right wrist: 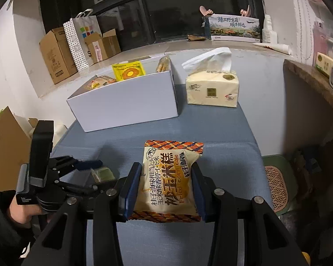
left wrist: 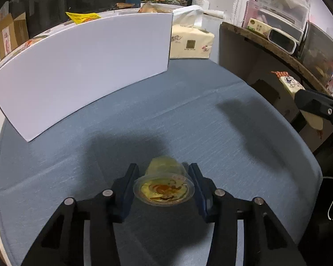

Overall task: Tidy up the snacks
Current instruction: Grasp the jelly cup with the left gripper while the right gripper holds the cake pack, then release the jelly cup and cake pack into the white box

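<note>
A clear jelly cup [left wrist: 164, 188] with a yellow-orange lid sits between the fingers of my left gripper [left wrist: 163, 168], low over the blue tablecloth [left wrist: 188, 122]. Both pads touch its rim, so the gripper is shut on it. In the right wrist view that gripper [right wrist: 100, 174] shows at lower left, held by a hand in a dark sleeve. My right gripper [right wrist: 165, 167] is shut on a cream snack packet [right wrist: 166, 188] with orange patterned ends, held above the cloth. The white open box [right wrist: 126, 102] stands behind and holds a yellow packet [right wrist: 128, 72] and other snacks.
A tissue pack [right wrist: 212, 90] stands right of the box. A wooden-edged shelf [right wrist: 310, 82] borders the table on the right. Cardboard boxes [right wrist: 57, 53] and a paper bag sit on the floor at the back left. A printed carton [right wrist: 233, 27] stands by the dark window.
</note>
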{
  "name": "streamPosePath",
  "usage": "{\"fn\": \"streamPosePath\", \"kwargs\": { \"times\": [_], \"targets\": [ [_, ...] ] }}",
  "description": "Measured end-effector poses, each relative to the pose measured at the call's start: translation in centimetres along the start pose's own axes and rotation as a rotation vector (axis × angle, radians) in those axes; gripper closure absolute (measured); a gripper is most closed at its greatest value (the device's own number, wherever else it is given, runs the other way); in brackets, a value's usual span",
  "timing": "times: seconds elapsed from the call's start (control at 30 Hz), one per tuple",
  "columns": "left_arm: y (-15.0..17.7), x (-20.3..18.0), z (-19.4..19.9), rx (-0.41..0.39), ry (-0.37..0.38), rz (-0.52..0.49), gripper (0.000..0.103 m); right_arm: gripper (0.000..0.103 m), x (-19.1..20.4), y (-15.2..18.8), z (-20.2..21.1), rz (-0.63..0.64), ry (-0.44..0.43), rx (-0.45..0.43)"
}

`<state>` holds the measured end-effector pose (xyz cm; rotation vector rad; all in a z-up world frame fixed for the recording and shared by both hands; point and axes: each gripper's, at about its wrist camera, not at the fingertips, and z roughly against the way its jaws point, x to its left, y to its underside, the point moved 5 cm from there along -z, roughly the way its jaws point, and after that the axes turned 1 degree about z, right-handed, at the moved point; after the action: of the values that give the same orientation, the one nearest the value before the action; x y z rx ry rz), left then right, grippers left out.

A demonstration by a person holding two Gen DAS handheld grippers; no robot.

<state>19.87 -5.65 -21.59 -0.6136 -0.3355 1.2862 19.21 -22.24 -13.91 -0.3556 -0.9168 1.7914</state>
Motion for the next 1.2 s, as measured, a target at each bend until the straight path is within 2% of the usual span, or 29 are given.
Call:
{"fn": "streamPosePath", "kwargs": {
  "times": [0.2,0.4,0.47,0.67,0.9,1.0,1.13,1.17,1.2],
  "targets": [
    [-0.6,0.7,4.8,-0.132,0.041,0.038,0.052,0.055,0.5,0.1,-0.1,0.009,-0.011,0.001],
    [-3.3,2.8,11.3,-0.299,0.019,0.058,0.052,0.055,2.5,-0.6,-1.1,0.035,-0.06,0.009],
    [-4.8,4.1,13.0,-0.352,-0.002,0.065,0.052,0.055,3.3,-1.5,-1.4,0.04,-0.083,0.002],
    [-9.1,9.0,15.7,-0.432,-0.049,0.094,0.052,0.055,5.8,-6.4,-2.6,0.064,-0.154,-0.04],
    [-14.9,14.5,13.5,-0.422,-0.129,0.115,0.052,0.056,8.0,-15.7,-6.7,0.075,-0.202,-0.07],
    [-16.4,16.2,11.9,-0.4,-0.145,0.126,0.052,0.055,8.3,-18.9,-9.3,0.075,-0.176,-0.058],
    [-17.4,17.5,10.0,-0.368,-0.174,0.122,0.052,0.055,8.1,-21.5,-11.7,0.07,-0.137,-0.045],
    [-17.7,17.9,9.4,-0.347,-0.174,0.127,0.051,0.052,8.0,-21.9,-12.2,0.072,-0.127,-0.045],
    [-17.8,18.1,9.0,-0.322,-0.164,0.134,0.042,0.049,8.0,-22.5,-12.6,0.075,-0.121,-0.05]
  ]
}}
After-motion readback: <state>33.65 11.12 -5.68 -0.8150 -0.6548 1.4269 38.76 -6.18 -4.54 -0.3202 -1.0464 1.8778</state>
